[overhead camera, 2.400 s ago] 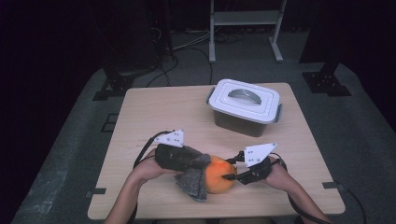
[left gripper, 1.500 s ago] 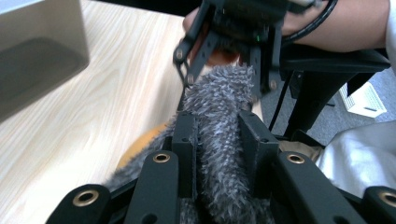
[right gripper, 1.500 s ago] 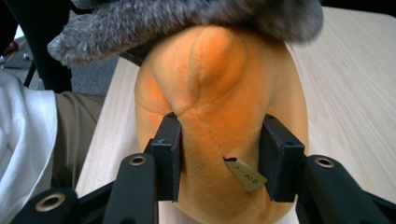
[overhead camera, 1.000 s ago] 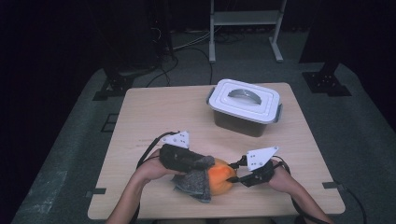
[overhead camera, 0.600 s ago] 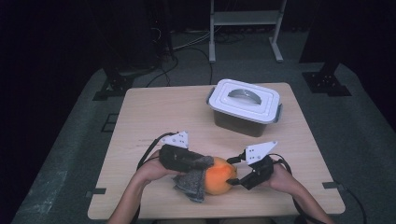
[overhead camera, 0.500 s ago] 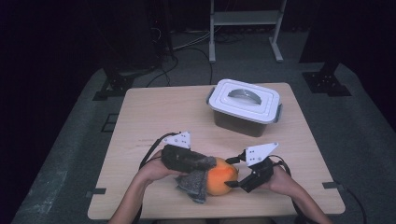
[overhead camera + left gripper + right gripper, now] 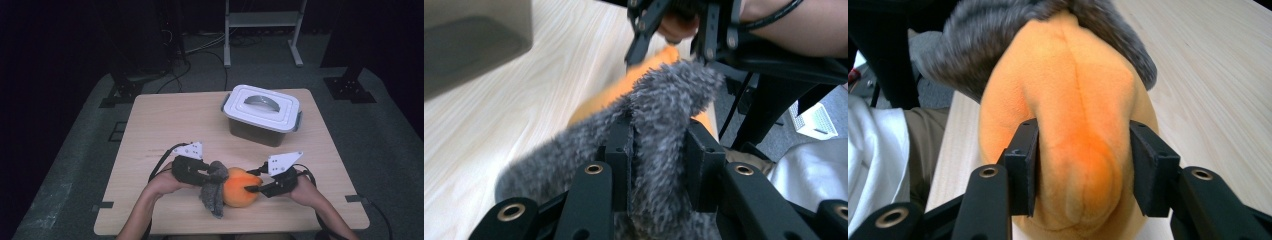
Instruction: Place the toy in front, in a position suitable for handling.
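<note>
**Plush stretched between two sets of fingers, long axis hand to hand**

We hold one soft toy between us: an orange plush body (image 7: 239, 187) with a grey furry part (image 7: 214, 192) at its left end. It lies low over the near edge of the desk (image 7: 165, 120), long axis running straight from the left gripper (image 7: 200, 176) to the right gripper (image 7: 252, 188).

In the left gripper view our fingers (image 7: 618, 150) are narrow and clamped on a fold of grey fur, the orange body stretching away ahead of them. In the right gripper view our fingers (image 7: 1024, 160) have just been closing; they now sit on either side of an orange ridge, pads pressing into the fabric.

Judgement: the two grips face each other along the toy's axis, so any pull apart would draw the grey cover off the orange body. Neither hand is nearer; each holds its own end. The lidded container (image 7: 262, 114) stands well beyond both sets of fingers.
</note>
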`<action>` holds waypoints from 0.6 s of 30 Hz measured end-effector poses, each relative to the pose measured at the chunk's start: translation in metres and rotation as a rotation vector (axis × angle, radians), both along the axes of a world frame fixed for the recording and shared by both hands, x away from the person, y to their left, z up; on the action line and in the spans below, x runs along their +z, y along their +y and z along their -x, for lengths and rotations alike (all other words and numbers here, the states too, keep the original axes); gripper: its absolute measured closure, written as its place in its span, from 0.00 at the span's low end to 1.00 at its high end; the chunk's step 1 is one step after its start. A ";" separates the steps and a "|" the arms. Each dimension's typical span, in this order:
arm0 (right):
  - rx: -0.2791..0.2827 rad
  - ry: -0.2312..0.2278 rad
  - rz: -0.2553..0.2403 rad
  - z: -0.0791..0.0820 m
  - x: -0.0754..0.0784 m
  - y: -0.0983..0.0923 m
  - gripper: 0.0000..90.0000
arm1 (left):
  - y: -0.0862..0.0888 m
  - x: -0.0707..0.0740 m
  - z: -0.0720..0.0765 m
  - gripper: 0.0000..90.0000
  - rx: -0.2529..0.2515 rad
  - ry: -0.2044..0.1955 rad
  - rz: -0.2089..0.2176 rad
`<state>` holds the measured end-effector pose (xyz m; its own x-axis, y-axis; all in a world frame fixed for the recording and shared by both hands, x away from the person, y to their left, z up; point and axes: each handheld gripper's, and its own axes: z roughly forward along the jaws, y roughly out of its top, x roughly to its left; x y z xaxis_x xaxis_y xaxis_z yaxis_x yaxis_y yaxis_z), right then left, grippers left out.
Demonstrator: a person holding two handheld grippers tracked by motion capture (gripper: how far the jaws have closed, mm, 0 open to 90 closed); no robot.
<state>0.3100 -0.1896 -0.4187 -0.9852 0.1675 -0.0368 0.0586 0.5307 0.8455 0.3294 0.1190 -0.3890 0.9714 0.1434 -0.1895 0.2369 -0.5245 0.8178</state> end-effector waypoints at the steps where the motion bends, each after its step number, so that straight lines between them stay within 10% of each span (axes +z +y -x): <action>1: -0.009 0.005 -0.007 -0.002 -0.001 -0.003 0.58 | 0.001 -0.003 0.000 0.76 0.003 0.004 -0.004; 18: 0.023 0.036 -0.080 -0.011 -0.001 0.025 0.62 | 0.020 0.008 -0.001 0.78 0.028 -0.003 0.068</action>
<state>0.3214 -0.1650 -0.4194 -0.9892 0.1461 0.0115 0.0786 0.4626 0.8831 0.3307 0.1393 -0.3806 0.9678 0.1572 -0.1968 0.2481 -0.4606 0.8522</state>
